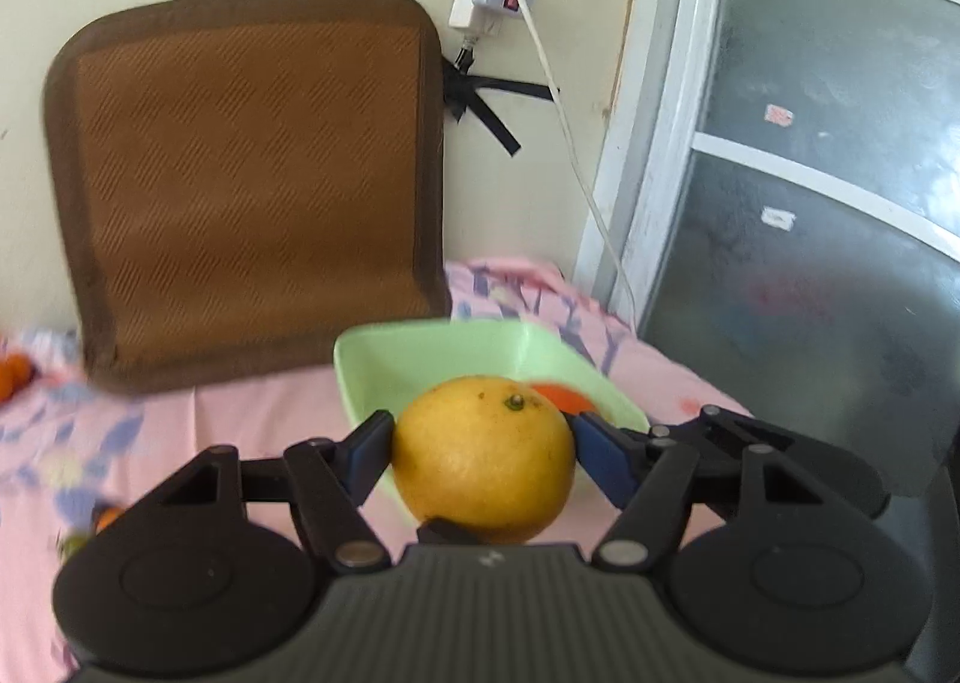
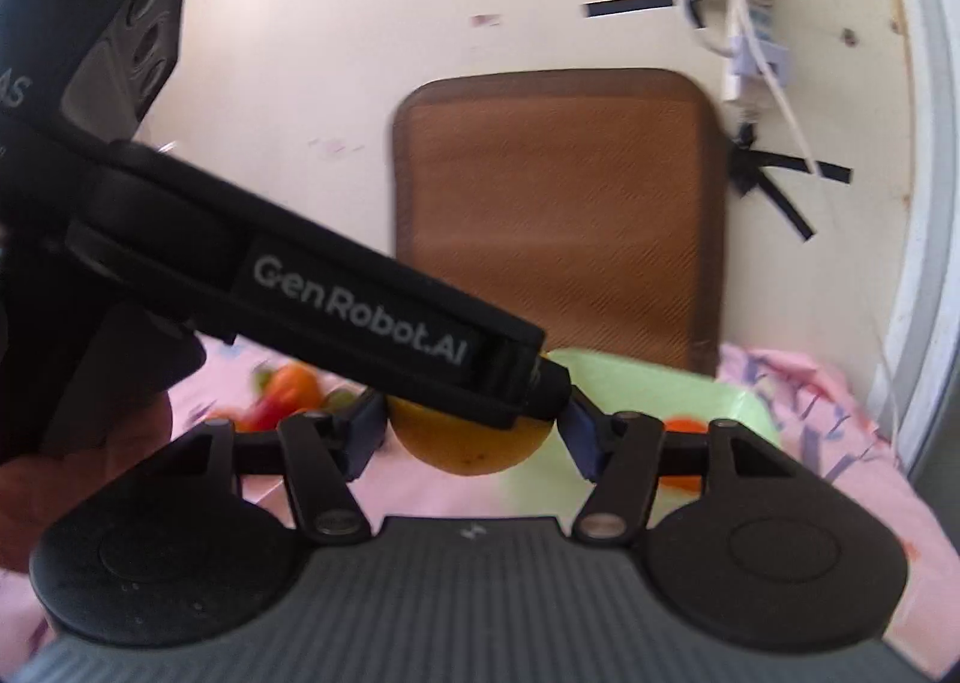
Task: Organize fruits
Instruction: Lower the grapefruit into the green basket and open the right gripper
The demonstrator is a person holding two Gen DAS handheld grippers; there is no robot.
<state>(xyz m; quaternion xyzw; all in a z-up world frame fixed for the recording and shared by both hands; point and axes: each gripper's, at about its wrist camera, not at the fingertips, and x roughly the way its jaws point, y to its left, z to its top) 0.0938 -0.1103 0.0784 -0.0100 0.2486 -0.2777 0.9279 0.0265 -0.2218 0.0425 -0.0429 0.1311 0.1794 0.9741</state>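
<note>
orange (image 1: 483,458) held, stem end up

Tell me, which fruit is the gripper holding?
The big yellow orange. The left gripper pinches it just in front of the green bowl. The small orange fruit lies inside the bowl, untouched.

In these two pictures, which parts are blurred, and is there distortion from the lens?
Left wrist view: the orange between the fingers is fairly sharp; the pink cloth and the small fruits at the left edge are smeared. Right wrist view: the fruit pile and green bowl are blurred. Both views: the fisheye bends the door frame and darkens the corners.
</note>
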